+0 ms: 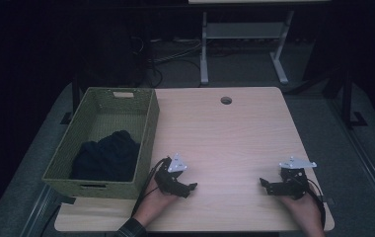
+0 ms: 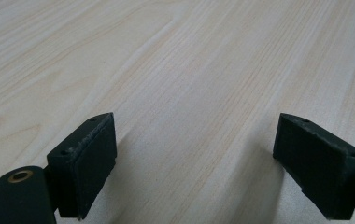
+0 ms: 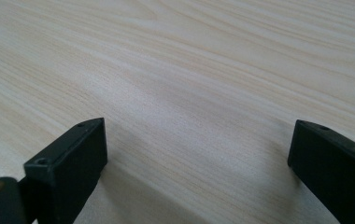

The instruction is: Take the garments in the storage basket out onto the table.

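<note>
- My left gripper (image 1: 188,187) rests low on the worktop (image 1: 225,143), just beside the near right corner of the woven basket (image 1: 146,128); its fingers (image 2: 84,163) stand wide apart with bare wood between them
- My right gripper (image 1: 266,185) sits well apart from the basket, near the worktop's right edge; its fingers (image 3: 68,170) are also spread, nothing between them
- The dark garment (image 1: 107,157) lies bundled inside the basket, in its near half, against the right wall; neither gripper touches it
- The two grippers point toward each other across a bare stretch of worktop, the person's hands coming in from the near edge
- My reading: the cloth is the thing to handle, and from how it lies I cannot say whether it is waiting to be lifted out or is already put away
- If it is to come out, everything is left: reach into the basket, close on the garment, bring it onto the worktop
- The left gripper is nearest the basket, so I judge it the likelier one to reach in first
</note>
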{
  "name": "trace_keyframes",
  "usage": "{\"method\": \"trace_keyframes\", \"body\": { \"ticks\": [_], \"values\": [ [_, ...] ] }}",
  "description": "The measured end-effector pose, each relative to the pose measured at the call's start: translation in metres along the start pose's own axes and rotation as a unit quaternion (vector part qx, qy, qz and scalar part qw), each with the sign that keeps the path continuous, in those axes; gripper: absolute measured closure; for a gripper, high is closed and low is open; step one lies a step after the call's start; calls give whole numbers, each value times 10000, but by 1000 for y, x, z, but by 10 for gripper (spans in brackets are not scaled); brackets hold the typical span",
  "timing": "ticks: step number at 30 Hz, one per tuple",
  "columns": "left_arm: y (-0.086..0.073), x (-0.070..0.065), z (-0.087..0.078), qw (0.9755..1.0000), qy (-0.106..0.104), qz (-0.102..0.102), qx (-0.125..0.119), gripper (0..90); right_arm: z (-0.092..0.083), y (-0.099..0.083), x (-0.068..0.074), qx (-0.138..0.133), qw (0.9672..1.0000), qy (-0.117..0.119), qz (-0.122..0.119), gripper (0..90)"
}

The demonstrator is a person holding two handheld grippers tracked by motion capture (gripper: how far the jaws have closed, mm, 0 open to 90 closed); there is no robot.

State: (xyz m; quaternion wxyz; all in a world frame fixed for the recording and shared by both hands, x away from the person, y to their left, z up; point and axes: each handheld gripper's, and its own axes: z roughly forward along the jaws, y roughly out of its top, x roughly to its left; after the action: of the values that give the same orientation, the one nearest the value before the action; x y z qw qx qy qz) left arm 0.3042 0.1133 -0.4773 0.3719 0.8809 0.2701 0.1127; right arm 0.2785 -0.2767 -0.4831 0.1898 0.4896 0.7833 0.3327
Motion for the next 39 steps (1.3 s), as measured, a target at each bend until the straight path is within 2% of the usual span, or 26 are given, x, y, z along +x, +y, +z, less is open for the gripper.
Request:
{"method": "trace_keyframes", "body": {
  "ticks": [13, 19, 22, 28, 31, 36, 39],
  "values": [
    [0, 0, 0, 10000, -3, 16, 6, 130, 0, 0, 0, 10, 10000, 21, -13, 39],
    [4, 1, -1, 9999, -13, 62, 98, 135, 0, 0, 0, 12, 10000, 26, -18, 36],
    [8, 3, -4, 10000, -64, -27, -28, 135, 0, 0, 0, 14, 10000, 28, -19, 36],
    [11, 5, -7, 9998, -161, -35, -98, 137, 0, 0, 0, 16, 10000, 33, -23, 34],
    [15, 6, -10, 9999, -123, 18, -113, 137, 0, 0, 0, 16, 10000, 34, -22, 34],
    [19, 9, -14, 9996, -189, -59, -223, 139, 0, 0, 0, 22, 10000, 31, -27, 34],
    [19, 9, -14, 9996, -194, -46, -203, 139, 0, 0, 0, 22, 10000, 30, -26, 34]
  ]
}}
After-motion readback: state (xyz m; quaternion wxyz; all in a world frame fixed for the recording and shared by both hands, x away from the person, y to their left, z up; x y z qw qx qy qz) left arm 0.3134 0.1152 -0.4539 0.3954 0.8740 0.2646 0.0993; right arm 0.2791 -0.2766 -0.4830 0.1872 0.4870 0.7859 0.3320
